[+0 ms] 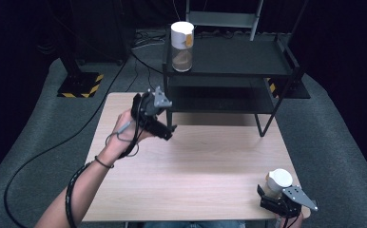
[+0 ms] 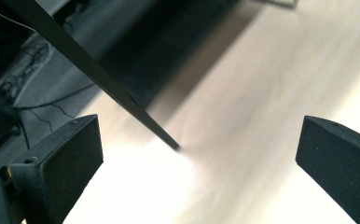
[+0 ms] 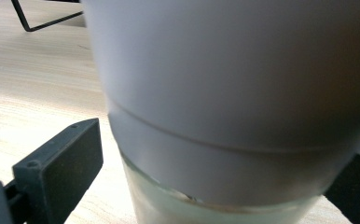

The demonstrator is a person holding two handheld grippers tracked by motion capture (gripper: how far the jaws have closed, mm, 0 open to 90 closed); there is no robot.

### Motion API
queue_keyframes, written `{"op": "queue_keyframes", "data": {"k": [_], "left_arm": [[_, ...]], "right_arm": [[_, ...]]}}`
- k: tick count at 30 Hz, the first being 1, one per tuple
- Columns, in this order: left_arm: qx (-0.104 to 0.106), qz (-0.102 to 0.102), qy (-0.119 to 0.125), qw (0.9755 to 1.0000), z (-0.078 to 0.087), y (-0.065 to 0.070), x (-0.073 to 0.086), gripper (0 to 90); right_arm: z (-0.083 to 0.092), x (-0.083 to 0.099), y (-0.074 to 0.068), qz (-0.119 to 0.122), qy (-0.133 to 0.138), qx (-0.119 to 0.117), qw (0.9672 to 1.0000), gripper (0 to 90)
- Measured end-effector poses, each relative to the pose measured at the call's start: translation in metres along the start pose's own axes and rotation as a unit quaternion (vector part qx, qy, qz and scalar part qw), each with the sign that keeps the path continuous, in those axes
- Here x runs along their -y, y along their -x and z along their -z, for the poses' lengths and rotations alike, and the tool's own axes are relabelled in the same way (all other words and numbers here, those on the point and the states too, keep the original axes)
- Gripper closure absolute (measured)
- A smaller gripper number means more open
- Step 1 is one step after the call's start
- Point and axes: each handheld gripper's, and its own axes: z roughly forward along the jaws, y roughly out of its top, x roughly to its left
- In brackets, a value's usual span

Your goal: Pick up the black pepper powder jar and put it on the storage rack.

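At the table's (image 1: 191, 190) near right corner, right gripper (image 1: 273, 195) jaws bracket white-lidded jar (image 1: 279, 179), contact unclear; left gripper (image 1: 168, 130) wide open, empty.

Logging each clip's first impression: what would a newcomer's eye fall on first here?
Probably the tall white-lidded clear jar standing alone on the black metal shelf rack at the table's far edge. Next, the second white-lidded jar between the right gripper jaws at the near right corner, and the open left gripper over bare wood.
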Motion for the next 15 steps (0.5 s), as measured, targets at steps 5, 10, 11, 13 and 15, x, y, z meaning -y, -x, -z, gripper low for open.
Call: {"op": "queue_keyframes", "data": {"k": [5,10,11,13,15], "left_arm": [[0.002,-0.005,-0.01,0.9999,-0.01,0.022,0.033,0.0],[0.039,0.025,-0.03,0.9985,-0.032,0.034,0.076,0.1],[0.039,0.031,-0.033,0.9982,-0.037,0.038,0.085,0.1],[0.027,0.04,-0.043,0.9979,-0.047,0.048,0.1,0.1],[0.024,0.059,-0.046,0.9969,-0.057,0.053,0.118,0.1]], "right_arm": [[0.0,0.0,0.0,0.001,0.0,0.0,1.0,0.2],[0.0,0.001,0.0,-0.001,0.002,0.002,1.0,0.2],[0.001,0.001,0.0,-0.001,0.003,0.001,1.0,0.2],[0.0,0.001,-0.001,0.0,0.002,0.002,1.0,0.2],[0.0,0.001,-0.001,0.0,0.002,0.002,1.0,0.2]]}}
